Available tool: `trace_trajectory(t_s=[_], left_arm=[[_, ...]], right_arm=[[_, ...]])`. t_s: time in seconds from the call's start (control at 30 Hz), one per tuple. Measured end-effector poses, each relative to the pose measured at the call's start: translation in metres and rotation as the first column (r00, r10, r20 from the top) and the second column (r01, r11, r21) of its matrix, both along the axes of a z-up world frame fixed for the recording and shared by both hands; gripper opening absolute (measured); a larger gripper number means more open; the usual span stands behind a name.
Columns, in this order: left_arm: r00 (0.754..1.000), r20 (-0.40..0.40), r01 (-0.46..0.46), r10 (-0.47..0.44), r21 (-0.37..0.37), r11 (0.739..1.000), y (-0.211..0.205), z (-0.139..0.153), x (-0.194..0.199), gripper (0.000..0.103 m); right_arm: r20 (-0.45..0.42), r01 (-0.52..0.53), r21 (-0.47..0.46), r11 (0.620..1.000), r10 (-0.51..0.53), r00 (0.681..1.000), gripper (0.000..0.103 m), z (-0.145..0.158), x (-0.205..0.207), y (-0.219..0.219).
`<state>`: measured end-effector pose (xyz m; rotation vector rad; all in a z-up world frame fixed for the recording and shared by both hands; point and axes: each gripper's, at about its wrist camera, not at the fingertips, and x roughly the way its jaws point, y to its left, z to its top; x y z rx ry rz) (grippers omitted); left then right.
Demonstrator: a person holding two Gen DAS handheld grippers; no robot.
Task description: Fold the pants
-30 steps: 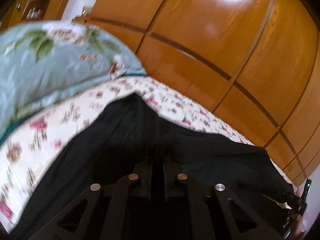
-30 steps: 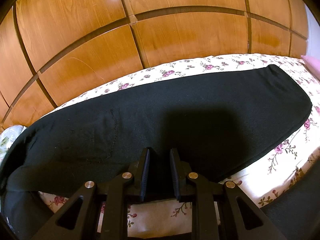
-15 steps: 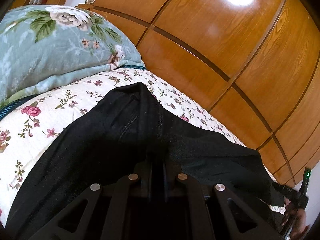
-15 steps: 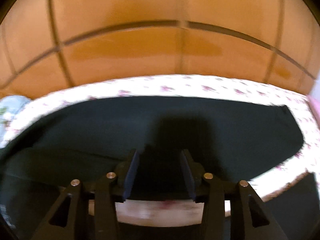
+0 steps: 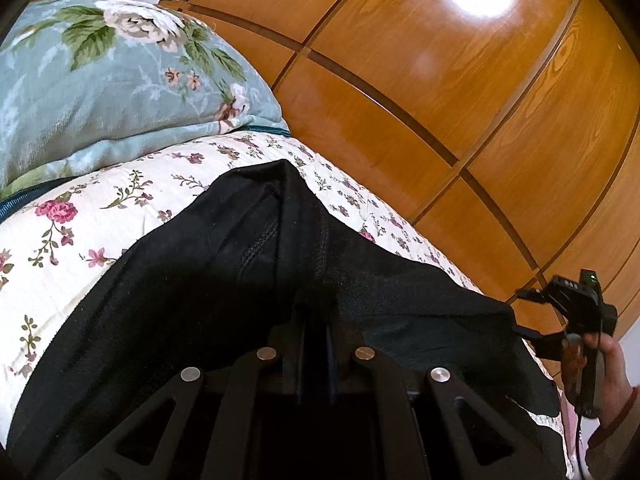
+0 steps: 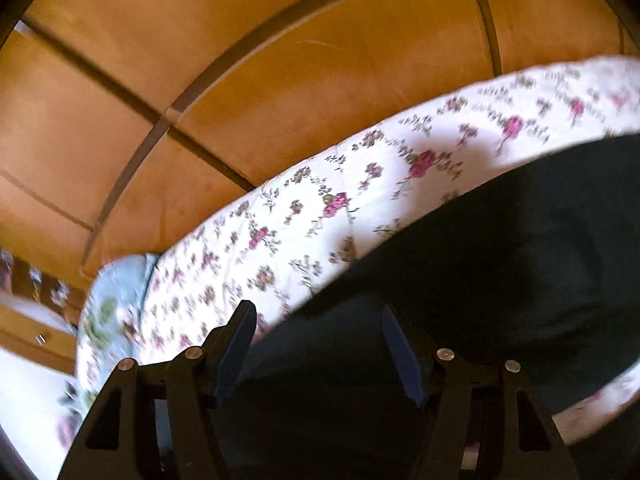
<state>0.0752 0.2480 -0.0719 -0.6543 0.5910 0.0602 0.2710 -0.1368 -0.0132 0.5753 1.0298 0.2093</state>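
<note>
While the left gripper (image 5: pixel 316 328) keeps its two fingers pressed together on a raised ridge of the black cotton-like pants (image 5: pixel 224 280), the right gripper (image 6: pixel 320 344) has changed a lot in the last second. One second ago its fingers stood close together over the flat dark cloth; half a second ago they were already wider; now they are spread far apart and hold nothing. Its camera has also turned, so the white bedsheet with small pink flowers (image 6: pixel 312 208) and the orange-brown wooden wardrobe doors (image 6: pixel 280 80) fill most of the blurred picture, and the pants (image 6: pixel 500 280) lie low and to the right.

The pants lie on the bedsheet (image 5: pixel 80 232), with their upper end near the pale blue pillow with big green leaves (image 5: pixel 112 76). In the left view the cloth is gathered higher toward the pinching fingers than it was one second ago, and the right gripper (image 5: pixel 576 312) appears at the far right edge, held by the person's hand (image 5: pixel 600 364).

I judge that the right side has released, or is opening for a new grasp, while the left side holds the cloth. The next fold probably needs the right fingers to close on an edge before both lift.
</note>
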Motion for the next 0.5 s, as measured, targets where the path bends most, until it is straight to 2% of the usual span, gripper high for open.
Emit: trace_trajectory(t_s=[0.07, 0.13, 0.2, 0.27, 0.37, 0.5], left_arm=[[1.0, -0.001, 0.003, -0.003, -0.006, 1.0, 0.001, -0.002, 0.001, 0.008], [1.0, 0.0, 0.005, -0.005, -0.012, 1.0, 0.001, -0.002, 0.001, 0.008], [1.0, 0.002, 0.007, -0.007, -0.019, 1.0, 0.002, -0.003, 0.001, 0.008], [1.0, 0.003, 0.011, -0.011, -0.028, 1.0, 0.003, -0.004, 0.002, 0.008], [1.0, 0.009, 0.017, -0.017, -0.053, 0.998, 0.006, -0.006, 0.002, 0.008], [1.0, 0.021, 0.02, -0.018, -0.081, 0.996, 0.01, -0.006, 0.0, 0.008]], right_arm=[[-0.02, 0.023, 0.026, 0.999, -0.023, 1.0, 0.066, -0.007, 0.005, 0.007], [-0.048, 0.047, 0.043, 0.998, -0.044, 0.998, 0.059, -0.014, 0.009, 0.009], [-0.067, 0.049, 0.058, 0.997, -0.045, 0.997, 0.034, -0.021, 0.011, 0.009], [-0.06, 0.017, 0.063, 0.998, -0.013, 0.998, 0.018, -0.025, 0.009, 0.01], [-0.018, -0.012, 0.043, 0.999, 0.012, 1.0, 0.014, -0.022, -0.003, 0.008], [0.054, -0.028, 0.069, 0.997, 0.024, 0.998, 0.013, -0.009, -0.034, -0.001]])
